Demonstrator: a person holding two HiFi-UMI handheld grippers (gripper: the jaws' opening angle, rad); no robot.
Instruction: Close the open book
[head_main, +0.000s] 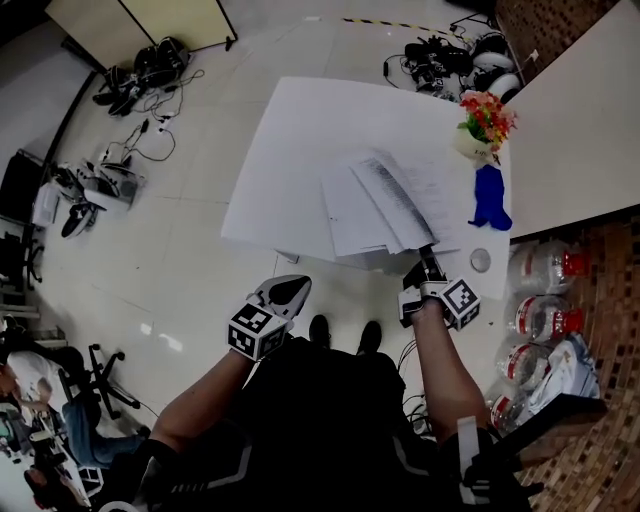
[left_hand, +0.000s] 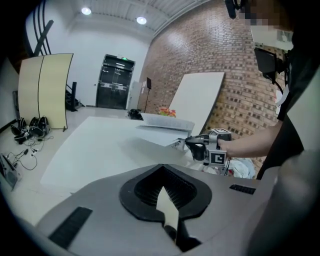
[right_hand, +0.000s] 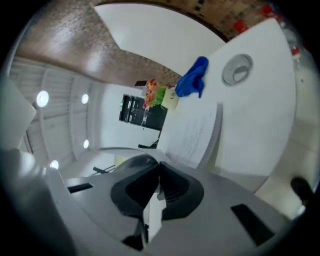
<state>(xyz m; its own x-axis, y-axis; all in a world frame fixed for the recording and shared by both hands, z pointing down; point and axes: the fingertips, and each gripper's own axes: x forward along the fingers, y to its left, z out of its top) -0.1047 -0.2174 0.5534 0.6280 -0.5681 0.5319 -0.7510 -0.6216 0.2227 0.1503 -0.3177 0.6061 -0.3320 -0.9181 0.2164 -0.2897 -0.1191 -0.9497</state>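
- The open book (head_main: 385, 205) lies on the right part of the white tabletop (head_main: 290, 150), its printed pages fanned and partly lifted rather than lying flat.
- The right gripper (head_main: 428, 268) sits at the book's near edge with its jaws pressed together on the lifted pages (right_hand: 192, 135). This looks like a pinch made so the stack can be swung over to the left.
- The left gripper (head_main: 290, 290) hangs off the tabletop's near edge, apart from the book, its jaws together on nothing. It is probably kept clear of the turning pages.
- A flower pot (head_main: 483, 125) and a blue object (head_main: 490, 198) stand just right of the book, so turning leftward avoids them.
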